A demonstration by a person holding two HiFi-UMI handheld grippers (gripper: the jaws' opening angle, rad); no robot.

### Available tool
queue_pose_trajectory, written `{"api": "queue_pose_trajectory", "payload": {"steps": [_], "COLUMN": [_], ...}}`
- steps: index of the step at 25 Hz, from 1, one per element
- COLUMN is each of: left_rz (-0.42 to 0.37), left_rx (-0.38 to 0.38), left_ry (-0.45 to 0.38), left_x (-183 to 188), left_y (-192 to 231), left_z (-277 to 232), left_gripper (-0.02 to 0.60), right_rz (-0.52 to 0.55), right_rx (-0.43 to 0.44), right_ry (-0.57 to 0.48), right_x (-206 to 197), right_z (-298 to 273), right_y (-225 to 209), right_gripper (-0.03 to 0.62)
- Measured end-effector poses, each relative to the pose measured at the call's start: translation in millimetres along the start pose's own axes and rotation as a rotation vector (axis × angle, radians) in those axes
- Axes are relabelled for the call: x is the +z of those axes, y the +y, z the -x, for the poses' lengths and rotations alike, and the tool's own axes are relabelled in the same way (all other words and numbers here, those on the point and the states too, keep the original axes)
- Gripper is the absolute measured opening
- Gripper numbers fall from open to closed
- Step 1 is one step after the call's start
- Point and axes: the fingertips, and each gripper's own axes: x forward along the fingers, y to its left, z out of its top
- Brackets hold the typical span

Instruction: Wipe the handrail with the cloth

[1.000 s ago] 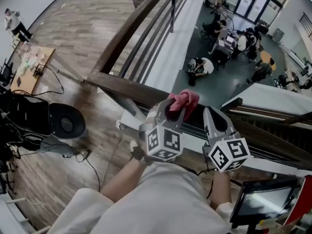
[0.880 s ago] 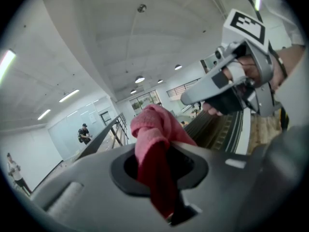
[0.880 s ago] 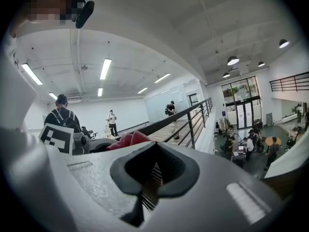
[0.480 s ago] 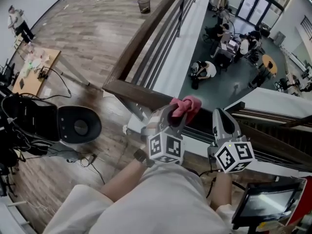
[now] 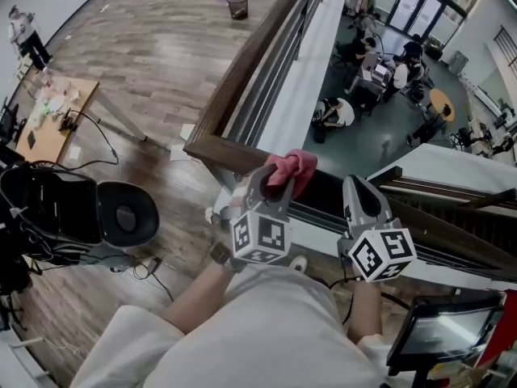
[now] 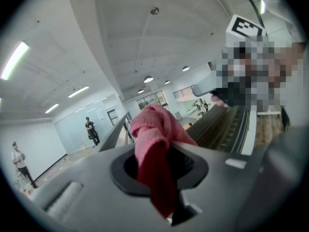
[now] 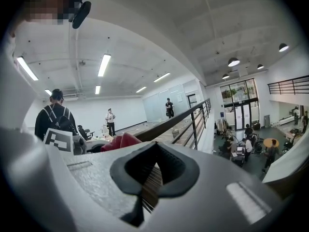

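The handrail (image 5: 242,67) edges an open drop to a lower floor with people, so a cloth (image 5: 292,168) dragged loose by the wood would likely fall out of reach. The left gripper (image 5: 273,183) has its fingers clenched on that pink cloth just above the rail's corner, while the right gripper (image 5: 361,191) has its fingers pressed together on nothing. A small bin (image 5: 237,6) far along the floor hides its contents.

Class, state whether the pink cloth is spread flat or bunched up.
Bunched up: the cloth sits crumpled in a wad, clamped between the left gripper's jaws.
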Motion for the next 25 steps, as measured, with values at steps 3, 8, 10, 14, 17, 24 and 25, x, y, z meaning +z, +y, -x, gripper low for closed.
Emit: {"api": "queue_pose_trajectory", "payload": {"steps": [3,8,10,14,17,24,25], "left_rz": [0.023,0.062,0.069,0.084,0.091,0.105,0.106], "left_rx": [0.033,0.081,0.093,0.111,0.119,0.141,0.14], "left_ry": [0.02,0.038,0.043,0.045,0.049,0.067,0.069], "left_x": [-20,-44,-51,-65,-70,-82,-85], "left_y": [24,65,78,102,111,135,138], "left_z": [5,13,15,21,24,30,31], "left_gripper": [0.087,0.087,0.086,0.087,0.086,0.087,0.087], "right_rz": [0.006,0.005,0.005,0.008,0.005,-0.005,-0.007], "right_rx": [0.016,0.019,0.021,0.022,0.019,0.001,-0.004], "right_ry": [0.005,0.009,0.011,0.015,0.018,0.027,0.027], "right_x": [-2,-4,-5,-7,-8,-8,-9], "right_z": [-11,-31,-38,-53,-57,-61,-62], "right_y": [13,28,34,48,52,57,58], "right_gripper": [0.003,0.003,0.003,0.003,0.003,0.003,0.003]}}
